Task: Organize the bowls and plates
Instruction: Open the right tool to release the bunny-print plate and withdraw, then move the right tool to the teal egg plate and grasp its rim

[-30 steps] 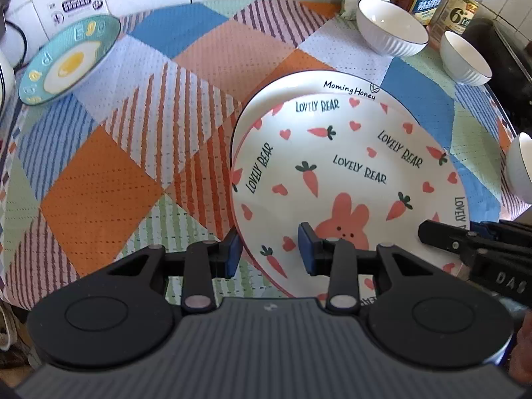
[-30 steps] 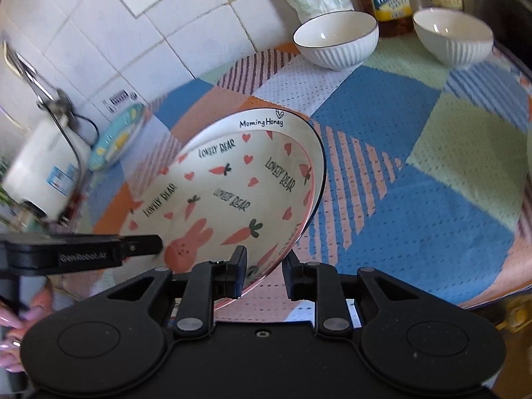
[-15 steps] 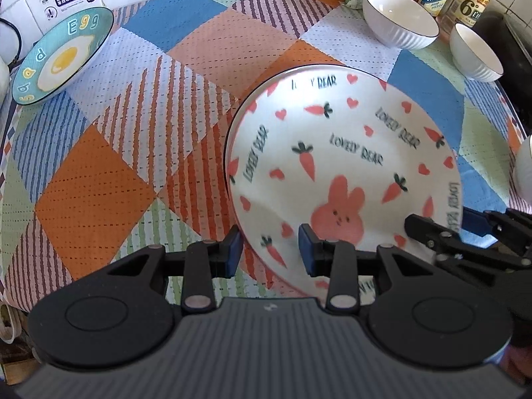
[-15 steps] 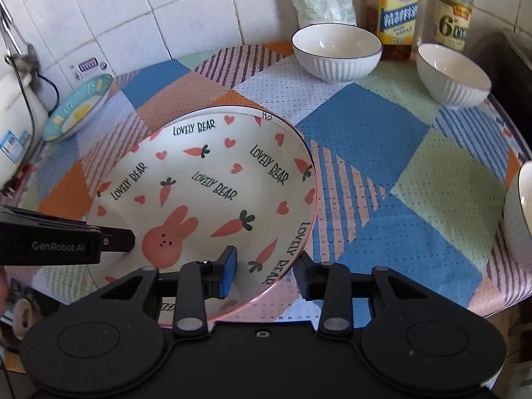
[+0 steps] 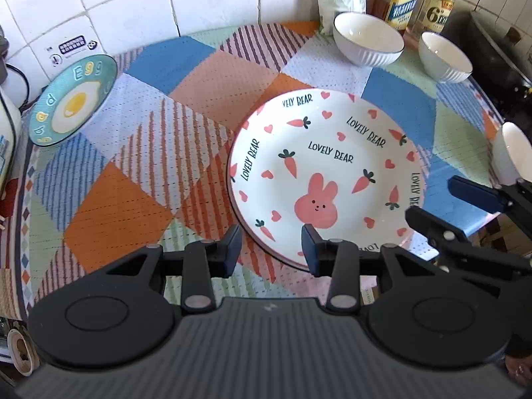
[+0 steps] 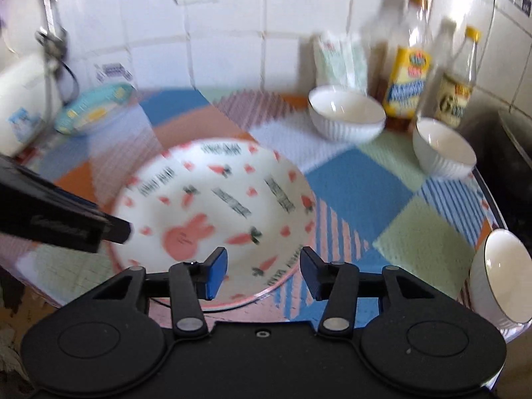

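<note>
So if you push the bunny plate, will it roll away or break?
The bunny plate lies flat on the patchwork cloth, so it would probably slide, not roll. It looks like glazed ceramic: stiff, likely slippery at the rim, and apt to chip or break if it fell off the table.

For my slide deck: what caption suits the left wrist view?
Both grippers, left and right, open beside a rabbit plate resting on the patchwork tablecloth.
</note>
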